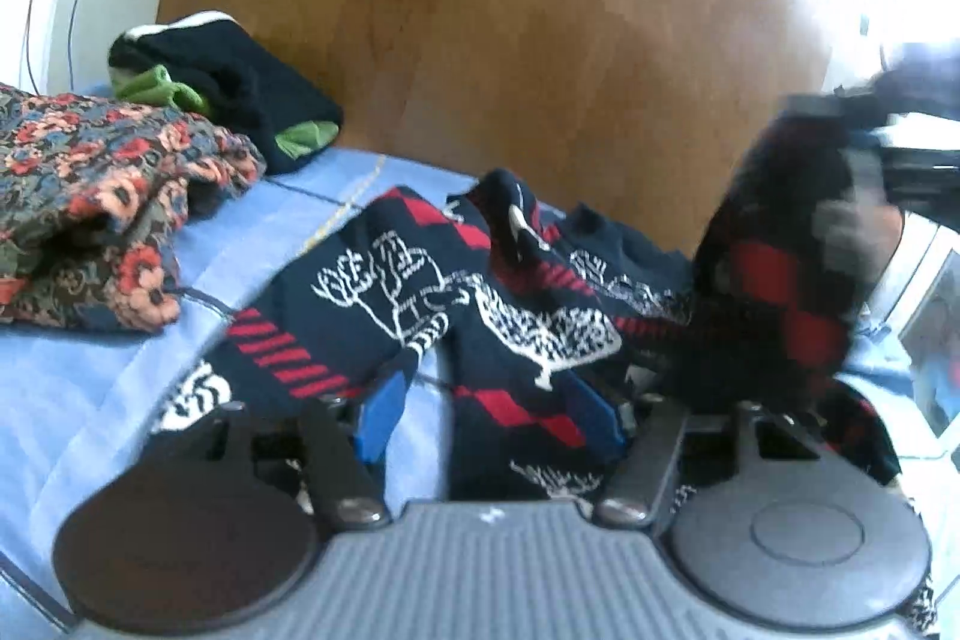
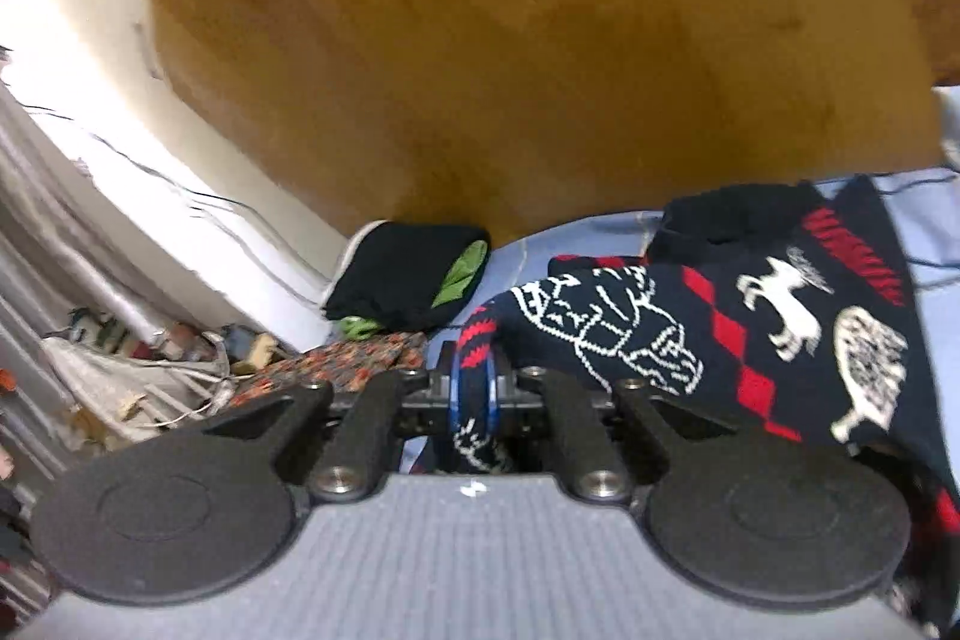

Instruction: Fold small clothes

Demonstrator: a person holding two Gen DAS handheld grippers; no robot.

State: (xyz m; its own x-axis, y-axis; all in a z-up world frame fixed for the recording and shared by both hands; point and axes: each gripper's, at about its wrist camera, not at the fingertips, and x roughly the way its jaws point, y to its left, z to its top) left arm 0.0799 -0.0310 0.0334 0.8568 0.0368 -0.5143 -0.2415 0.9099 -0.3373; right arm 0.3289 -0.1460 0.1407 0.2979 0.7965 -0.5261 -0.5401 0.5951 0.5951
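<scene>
Your right claw (image 2: 473,391) is pinched on a bunched edge of the navy patterned sweater (image 2: 708,328); blue pads pressed close w/ the knit squeezed between them and a bit hanging below. Judging by that, you're lifting one side to carry it over for a fold. From the left wrist cam the same claw (image 1: 864,148) shows at far right, blurred, w/ a raised flap of red-and-navy knit under it.

Your left claw (image 1: 489,409) is spread, blue fingers (image 1: 381,421) either side of a strip of the sweater, low over it but not pressing. Prob. there to pin or grab the near edge while the other side goes over.

Rest of the sweater lies crumpled on the light blue bedsheet (image 1: 90,388), white animal motifs face up. Behind it: a folded floral garment (image 1: 96,208) and a folded black-and-green garment (image 1: 240,94), near each other by the wooden headboard (image 1: 480,10); look like finished pieces set aside.

Hard to tell: which part of the sweater you're holding (hem or sleeve), since the grip hides it. Sweater's right side is cut off in both views. Clutter left of the bed is too blurred to name.
</scene>
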